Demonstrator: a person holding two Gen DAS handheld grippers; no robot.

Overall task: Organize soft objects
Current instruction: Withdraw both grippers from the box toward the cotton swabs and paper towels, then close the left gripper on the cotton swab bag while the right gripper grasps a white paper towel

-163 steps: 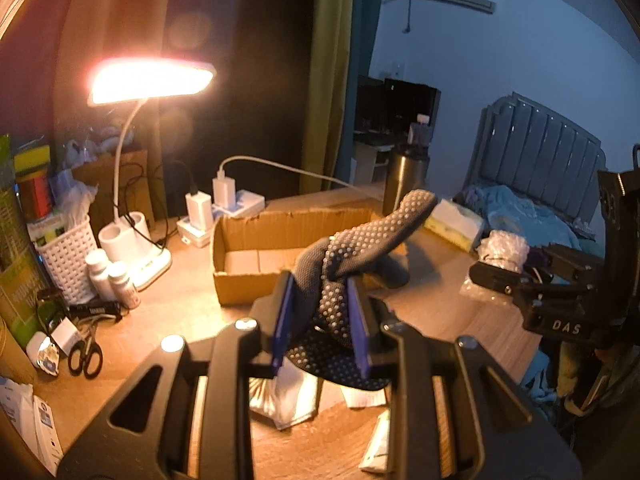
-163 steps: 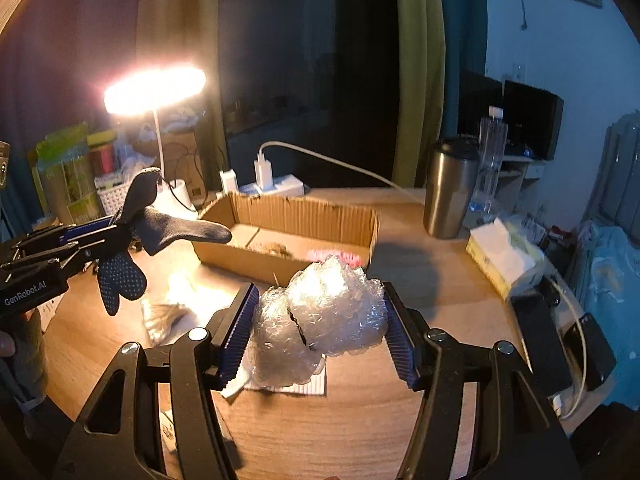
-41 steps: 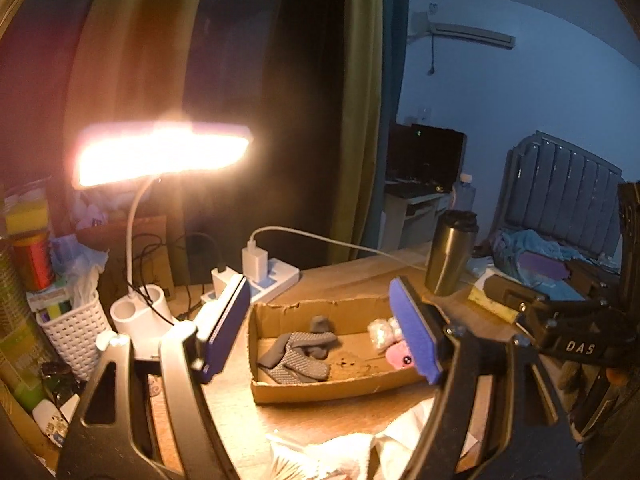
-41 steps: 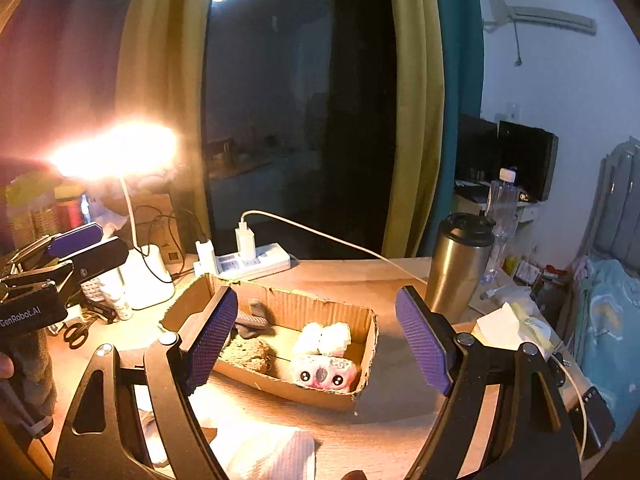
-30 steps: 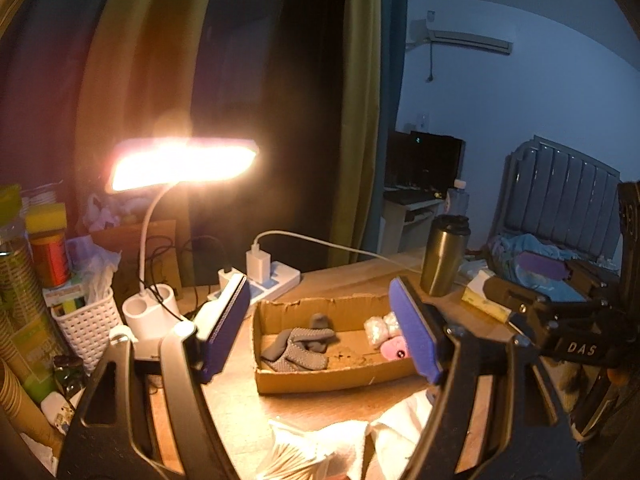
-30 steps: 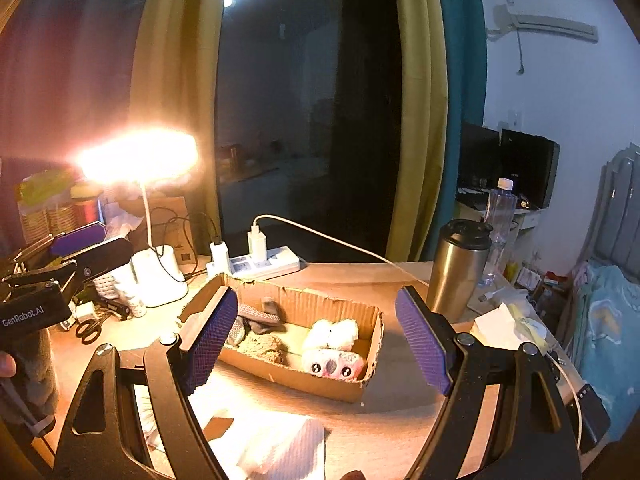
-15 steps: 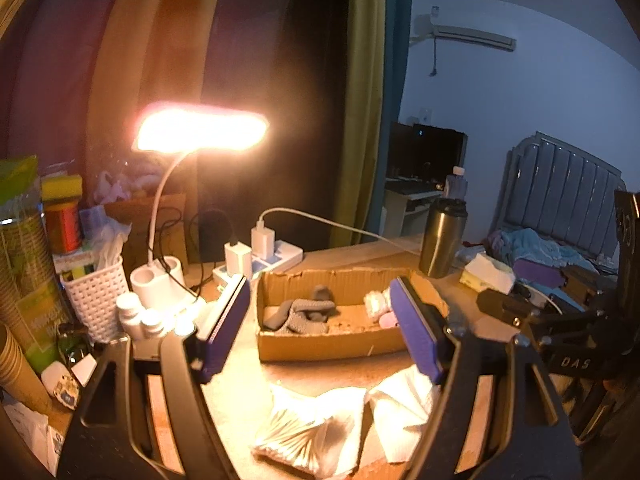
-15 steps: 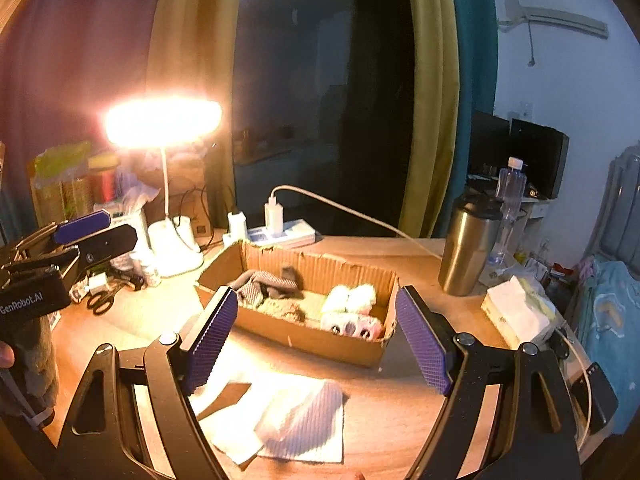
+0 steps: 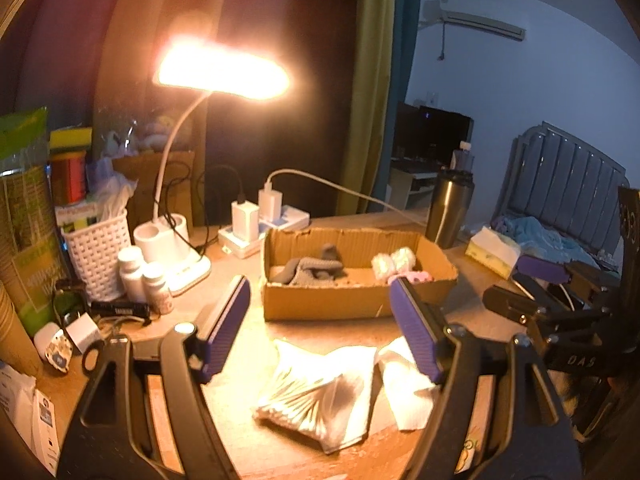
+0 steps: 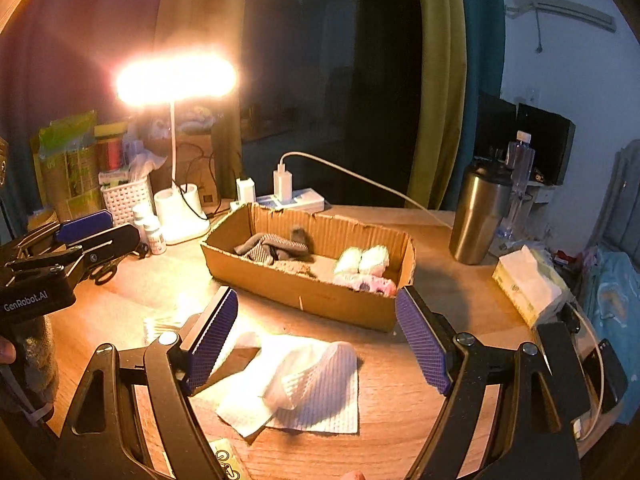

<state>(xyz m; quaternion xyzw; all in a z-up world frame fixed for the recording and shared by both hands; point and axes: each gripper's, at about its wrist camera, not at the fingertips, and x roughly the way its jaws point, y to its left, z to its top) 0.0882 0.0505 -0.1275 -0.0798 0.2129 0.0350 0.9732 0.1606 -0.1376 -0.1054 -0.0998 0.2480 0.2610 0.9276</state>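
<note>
Cardboard box [image 10: 308, 280] mid-surface now holds grey glove [image 10: 272, 250] at its left end and bubble wrap [image 10: 364, 260] at right, both carried 5 s ago; left tool [image 9: 320, 330] and right tool [image 10: 316, 336] gape wide, empty, lower than before; crumpled white tissue [image 10: 304, 384] and cotton-swab bag [image 9: 316, 400] lie loose nearby, likely next.

Glowing desk lamp [image 9: 222, 74], yellow-green curtain [image 10: 436, 80], dark window [image 10: 320, 52], wall air conditioner [image 9: 478, 24].
</note>
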